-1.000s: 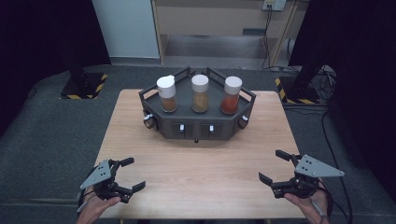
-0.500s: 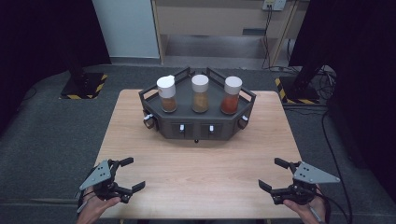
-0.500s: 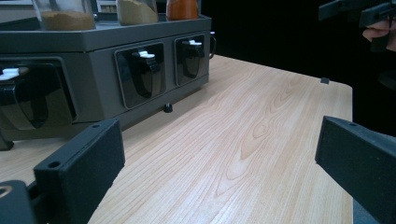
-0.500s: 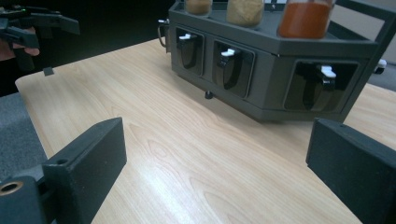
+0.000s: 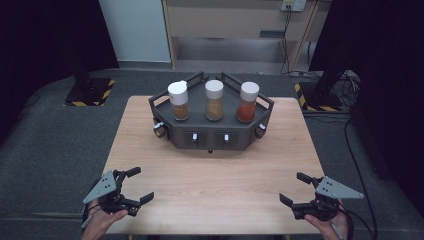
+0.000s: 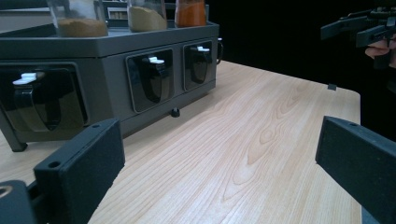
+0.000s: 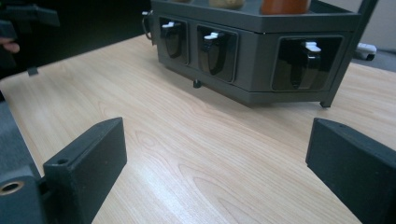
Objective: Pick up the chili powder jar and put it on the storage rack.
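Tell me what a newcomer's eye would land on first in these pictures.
The dark grey rack at the far middle of the wooden table, carrying three white-capped spice jars in a row. Then the left gripper and right gripper, both open, at the near corners.

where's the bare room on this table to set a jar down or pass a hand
The widest free patch is the bare wood between the grey rack and the table near edge, bordered by the left gripper and right gripper. Narrow strips flank the rack. The rack top is crowded with three spice jars.
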